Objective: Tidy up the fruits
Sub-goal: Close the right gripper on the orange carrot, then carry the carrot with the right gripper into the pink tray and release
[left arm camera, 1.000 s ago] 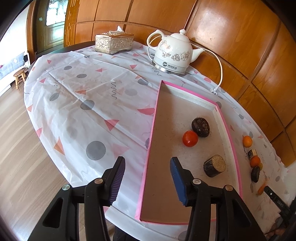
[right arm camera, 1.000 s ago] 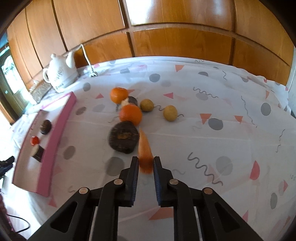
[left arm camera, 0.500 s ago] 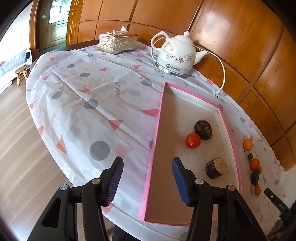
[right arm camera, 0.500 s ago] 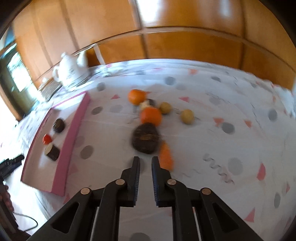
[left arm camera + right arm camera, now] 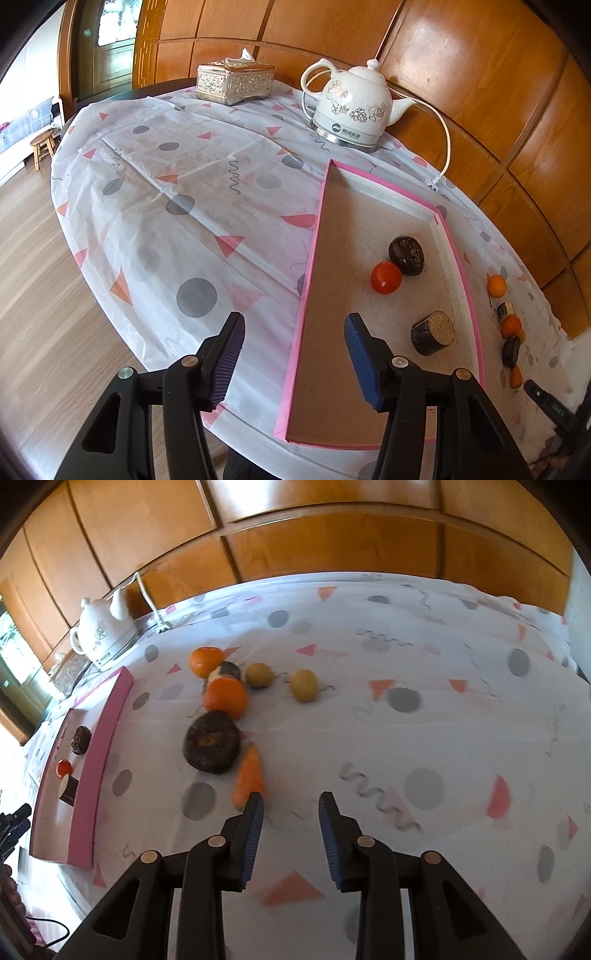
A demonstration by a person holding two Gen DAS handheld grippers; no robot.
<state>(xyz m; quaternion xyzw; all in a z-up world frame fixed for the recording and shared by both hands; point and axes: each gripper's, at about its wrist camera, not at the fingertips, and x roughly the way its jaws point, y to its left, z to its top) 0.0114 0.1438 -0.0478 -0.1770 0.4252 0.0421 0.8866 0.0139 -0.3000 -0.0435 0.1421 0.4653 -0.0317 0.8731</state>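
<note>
L tool (image 5: 293,356) hangs over the near edge of the pink-rimmed tray (image 5: 308,266), jaws apart & opening w/ nothing between them; in the tray sit a red tomato (image 5: 386,277), a dark round fruit (image 5: 406,255) touching it, and a dark cylinder piece (image 5: 432,333) nearer the tool. R tool (image 5: 291,808) is over the worktop (image 5: 424,738) w/ jaws opening & empty, its L finger tip just beside the carrot (image 5: 249,773); loose fruit lies beyond: a big dark round one (image 5: 212,743) touching the carrot, two oranges (image 5: 225,698), two yellowish fruits (image 5: 303,685). White kettle (image 5: 351,107) and tissue box (image 5: 235,83) at the far side
</note>
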